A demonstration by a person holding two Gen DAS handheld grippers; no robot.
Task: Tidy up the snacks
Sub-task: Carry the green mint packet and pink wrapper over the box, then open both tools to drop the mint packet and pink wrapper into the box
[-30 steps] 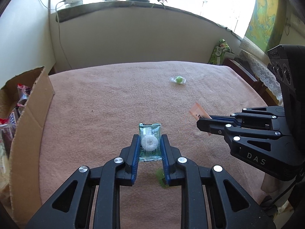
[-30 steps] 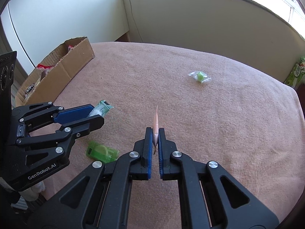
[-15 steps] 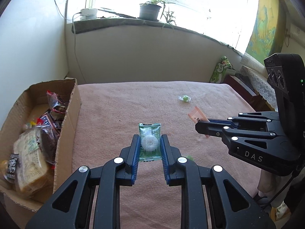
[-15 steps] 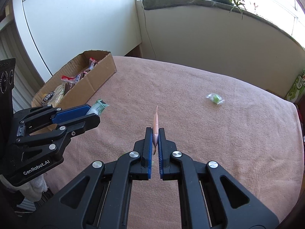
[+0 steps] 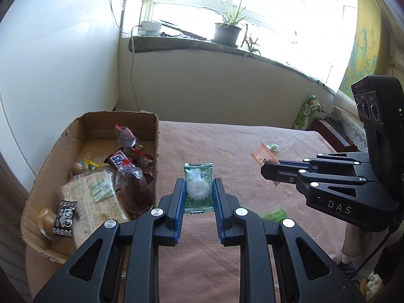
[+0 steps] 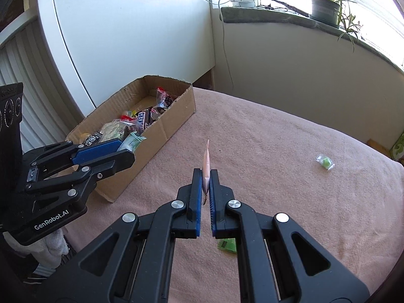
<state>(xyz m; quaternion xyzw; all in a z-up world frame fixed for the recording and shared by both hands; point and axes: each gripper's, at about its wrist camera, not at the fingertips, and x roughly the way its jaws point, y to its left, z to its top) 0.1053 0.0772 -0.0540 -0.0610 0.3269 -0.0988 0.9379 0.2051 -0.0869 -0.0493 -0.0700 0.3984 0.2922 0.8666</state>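
My left gripper (image 5: 198, 185) is shut on a green packet with a round white biscuit (image 5: 198, 186), held in the air just right of the cardboard box (image 5: 156, 136). In the right wrist view the same left gripper (image 6: 126, 149) hovers at the box's near side wall (image 6: 166, 131). My right gripper (image 6: 206, 174) is shut on a thin pink sachet (image 6: 206, 160), edge-on above the pink cloth. The left wrist view shows that sachet (image 5: 263, 155) sticking out of the right gripper (image 5: 269, 170). The box holds several wrapped snacks, among them a Snickers bar (image 5: 120, 159).
A small green wrapped candy (image 6: 325, 162) lies on the pink cloth (image 6: 277, 151) at the far right. A light green packet (image 5: 275, 214) lies on the cloth close beneath the grippers. A white wall, a windowsill with a potted plant (image 5: 227, 31) and a cable stand behind.
Both grippers have risen and swung left toward the cardboard box, which has come fully into view. Each keeps its grip on its packet.
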